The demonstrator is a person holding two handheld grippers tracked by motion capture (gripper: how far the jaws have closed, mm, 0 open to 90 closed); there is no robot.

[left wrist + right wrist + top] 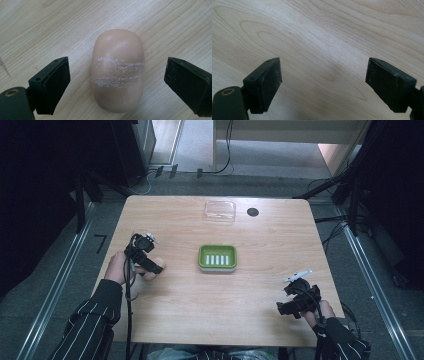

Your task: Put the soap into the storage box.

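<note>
The left gripper (116, 82) hung over the table (260, 300) with a rounded bar (118, 71) lying between its spread jaws, apart from both pads. A slotted tray (217, 257) sat well to that gripper's right, with a clear lid (219, 211) and a small disc (253, 212) beyond it. The right gripper (323, 83) stood over bare tabletop, jaws apart.

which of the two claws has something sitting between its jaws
The left claw: a beige soap bar lies on the table between its open jaws, untouched. The right claw is open over bare wood.
</note>
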